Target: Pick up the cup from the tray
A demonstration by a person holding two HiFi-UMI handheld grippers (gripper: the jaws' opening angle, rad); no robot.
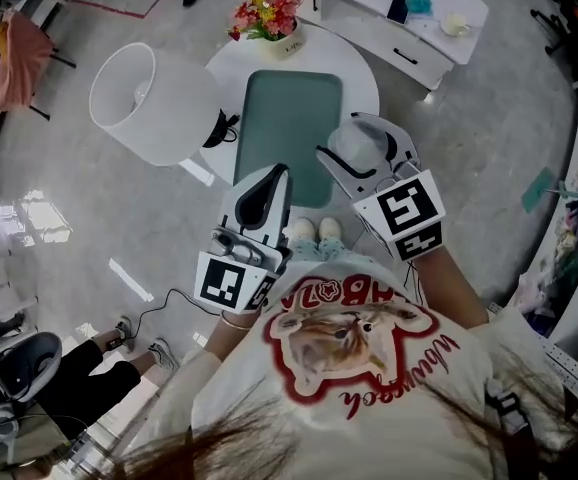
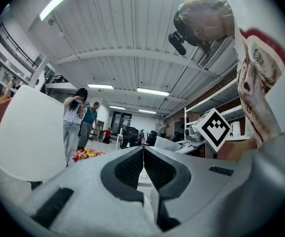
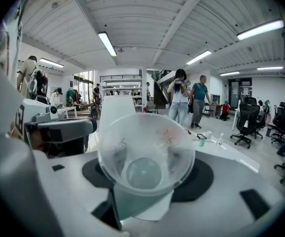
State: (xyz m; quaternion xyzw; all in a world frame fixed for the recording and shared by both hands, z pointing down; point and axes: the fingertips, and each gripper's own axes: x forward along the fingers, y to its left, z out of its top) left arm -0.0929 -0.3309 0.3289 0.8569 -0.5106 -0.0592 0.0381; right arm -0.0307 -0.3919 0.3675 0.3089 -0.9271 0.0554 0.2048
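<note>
A clear plastic cup (image 3: 145, 154) lies on its side between the jaws of my right gripper (image 3: 145, 174), which is shut on it, its open mouth toward the camera. From above the cup (image 1: 357, 146) is a pale round shape held over the right edge of the grey-green tray (image 1: 289, 128) on the round white table (image 1: 359, 83). My left gripper (image 1: 266, 196) hovers over the tray's near edge with its jaws pressed together and nothing between them; its dark pads (image 2: 130, 169) meet in a line.
A white lampshade (image 1: 154, 103) stands left of the table. A flower bouquet (image 1: 267, 13) sits at the table's far edge. A white desk (image 1: 409, 13) with small items lies beyond. Two people (image 3: 187, 100) stand in the room's background.
</note>
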